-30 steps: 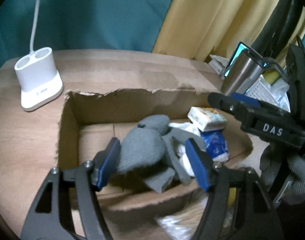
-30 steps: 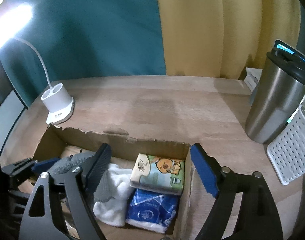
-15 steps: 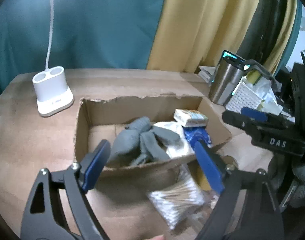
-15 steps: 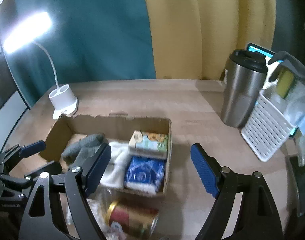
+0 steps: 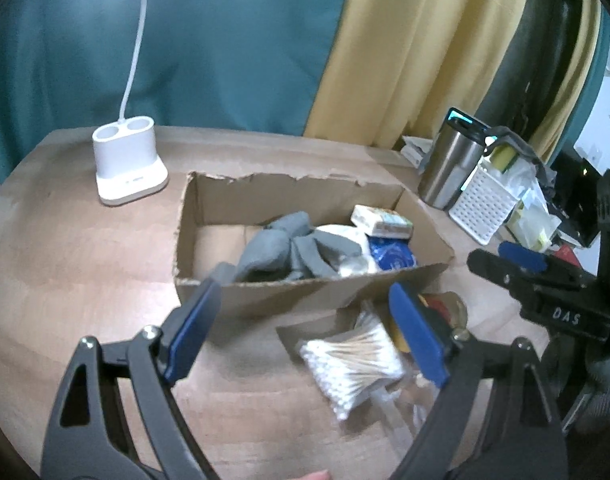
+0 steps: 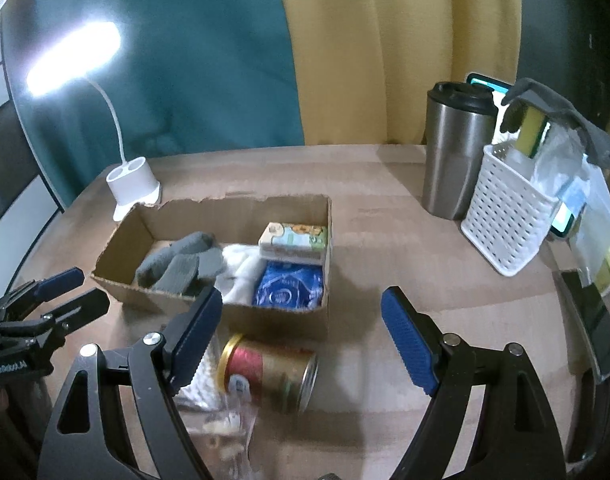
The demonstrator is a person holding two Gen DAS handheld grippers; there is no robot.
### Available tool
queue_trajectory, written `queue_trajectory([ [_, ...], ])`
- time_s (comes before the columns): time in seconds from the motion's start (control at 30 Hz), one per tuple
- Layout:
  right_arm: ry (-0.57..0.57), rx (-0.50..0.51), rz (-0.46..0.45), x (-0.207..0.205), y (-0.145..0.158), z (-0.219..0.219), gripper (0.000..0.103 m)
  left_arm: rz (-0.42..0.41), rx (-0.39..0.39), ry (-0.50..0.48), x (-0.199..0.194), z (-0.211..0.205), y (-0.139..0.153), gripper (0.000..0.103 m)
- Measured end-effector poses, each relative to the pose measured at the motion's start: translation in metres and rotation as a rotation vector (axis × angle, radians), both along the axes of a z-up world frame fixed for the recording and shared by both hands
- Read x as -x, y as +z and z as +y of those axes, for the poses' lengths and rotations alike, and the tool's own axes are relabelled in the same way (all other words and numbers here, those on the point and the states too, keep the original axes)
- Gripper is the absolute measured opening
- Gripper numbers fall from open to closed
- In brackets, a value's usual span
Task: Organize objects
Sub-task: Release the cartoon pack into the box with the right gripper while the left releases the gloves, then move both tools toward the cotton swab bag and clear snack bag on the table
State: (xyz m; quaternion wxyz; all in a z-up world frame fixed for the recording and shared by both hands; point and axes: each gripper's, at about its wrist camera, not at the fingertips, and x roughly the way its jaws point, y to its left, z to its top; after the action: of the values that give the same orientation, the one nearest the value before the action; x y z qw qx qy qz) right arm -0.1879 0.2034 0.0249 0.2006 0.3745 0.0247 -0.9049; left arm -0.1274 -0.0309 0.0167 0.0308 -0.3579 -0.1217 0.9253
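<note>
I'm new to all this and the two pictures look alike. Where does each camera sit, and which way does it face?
Left wrist view: sits on the left tongs, looking down and forward over their open blue pads at the cardboard box and the cotton swabs; the right tongs show at the right edge.
Right wrist view: sits on the right tongs, facing the same box and a can lying on its side; the left tongs show at the left edge.
Shared: box, white lamp base, steel tumbler, white basket.

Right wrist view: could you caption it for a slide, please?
Open hand-held gripper above a can lying beside a filled box.
</note>
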Motion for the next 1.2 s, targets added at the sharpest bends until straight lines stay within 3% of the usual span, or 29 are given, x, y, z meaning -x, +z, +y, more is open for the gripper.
queue_trajectory([
  [0.63,0.009,0.009,-0.005,-0.047,-0.004,0.008,0.084,0.028,0.015,0.022,-0.044,-0.009,0.001,0.088],
  [1.2,0.035,-0.022,-0.059,-0.060,-0.029,-0.001,0.084,-0.037,0.046,0.067,-0.055,-0.027,-0.020,0.088],
])
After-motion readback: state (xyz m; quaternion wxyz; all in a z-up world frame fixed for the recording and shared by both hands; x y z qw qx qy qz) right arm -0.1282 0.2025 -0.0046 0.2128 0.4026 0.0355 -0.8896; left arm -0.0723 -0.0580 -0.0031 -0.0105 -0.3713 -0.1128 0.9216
